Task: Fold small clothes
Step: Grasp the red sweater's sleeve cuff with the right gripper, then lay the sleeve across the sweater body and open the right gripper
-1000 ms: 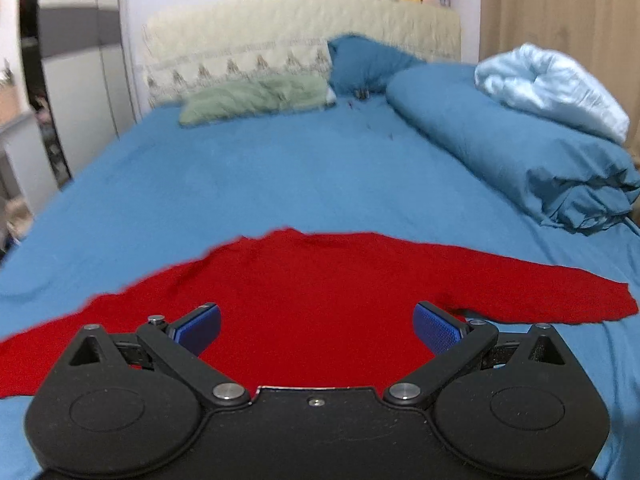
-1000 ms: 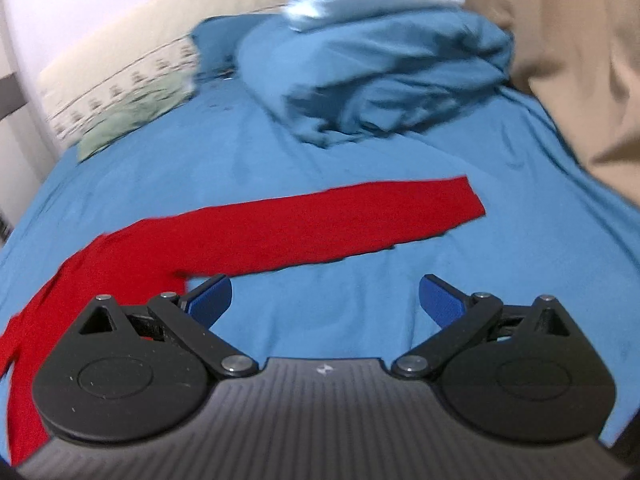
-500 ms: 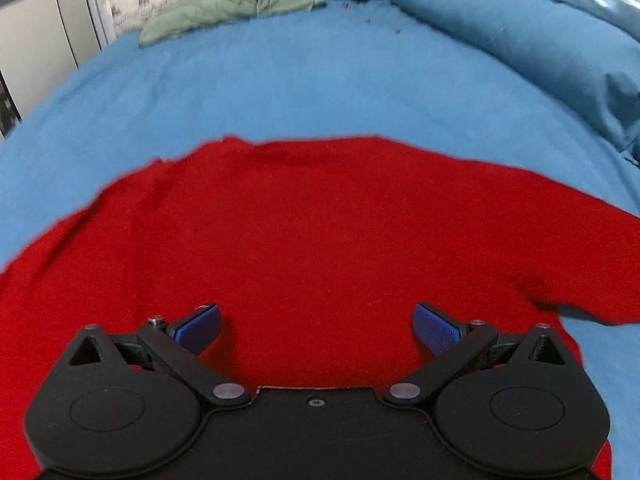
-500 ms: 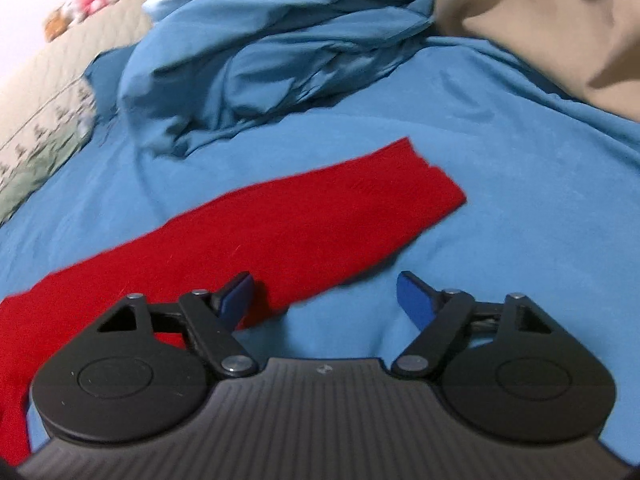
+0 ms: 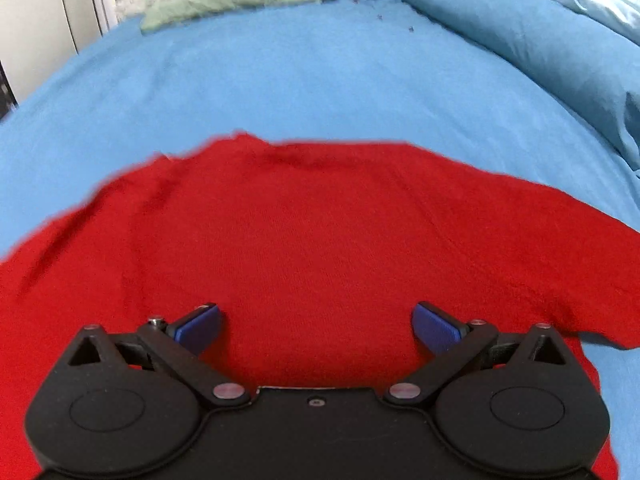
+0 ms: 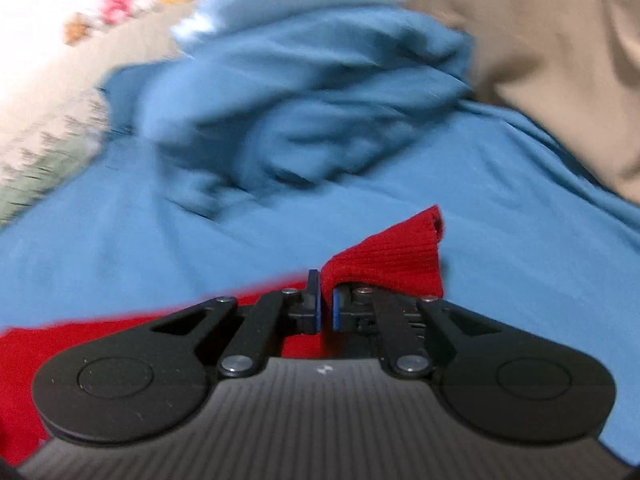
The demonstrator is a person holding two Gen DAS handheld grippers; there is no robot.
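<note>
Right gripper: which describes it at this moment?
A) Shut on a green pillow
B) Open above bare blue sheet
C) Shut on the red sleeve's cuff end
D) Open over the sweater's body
C: the right gripper has its jaws pinched together on the red sleeve, whose ribbed cuff stands up beyond them.

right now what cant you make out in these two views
- Red sweater: left wrist view, its near hem is hidden under the open left gripper; its left side runs off the frame.
- Sleeve cuff: right wrist view, the pinched part is hidden inside the shut right gripper.
- Plush toys: motion-blurred.
</note>
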